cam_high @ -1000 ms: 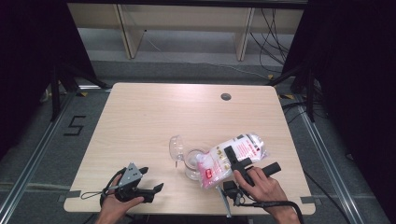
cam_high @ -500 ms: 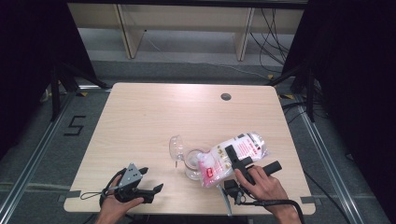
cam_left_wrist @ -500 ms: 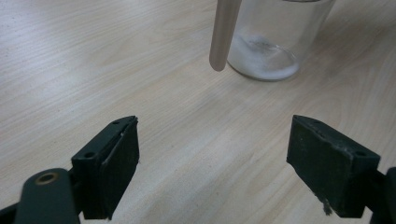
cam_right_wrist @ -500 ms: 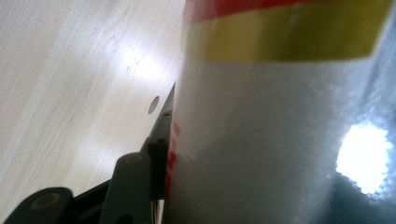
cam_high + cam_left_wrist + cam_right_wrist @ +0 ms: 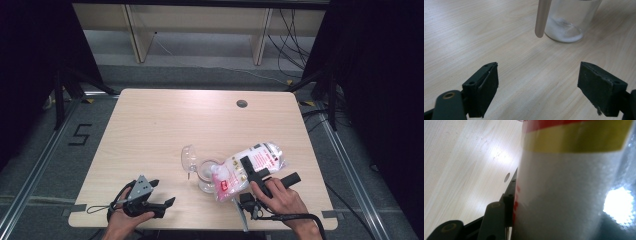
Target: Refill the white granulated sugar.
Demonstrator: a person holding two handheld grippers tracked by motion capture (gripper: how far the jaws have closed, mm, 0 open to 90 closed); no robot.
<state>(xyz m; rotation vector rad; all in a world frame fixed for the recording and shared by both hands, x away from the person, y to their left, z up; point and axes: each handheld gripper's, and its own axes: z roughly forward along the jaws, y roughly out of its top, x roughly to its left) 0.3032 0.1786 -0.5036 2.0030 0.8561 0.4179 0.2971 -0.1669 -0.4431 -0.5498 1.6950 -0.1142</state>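
Note:
A clear bag of white powder with a red label (image 5: 256,165) lies tilted, its lower end over a clear glass jar (image 5: 205,175). The jar's round hinged lid (image 5: 189,157) stands open to its left. My right gripper (image 5: 246,169) is shut on the bag from the near side. In the right gripper view the bag (image 5: 574,195) presses against one black finger (image 5: 497,218) and hides the other. My left gripper (image 5: 161,192) rests open near the table's front left edge. In the left gripper view it (image 5: 546,92) holds nothing, and the jar (image 5: 566,22) ahead has white powder at its bottom.
The wooden table (image 5: 150,130) has a dark round cable hole (image 5: 242,104) at its back right. A pale rounded strip (image 5: 542,17) hangs beside the jar in the left gripper view. Cables trail from both grippers off the front edge. Shelving stands on the floor behind the table.

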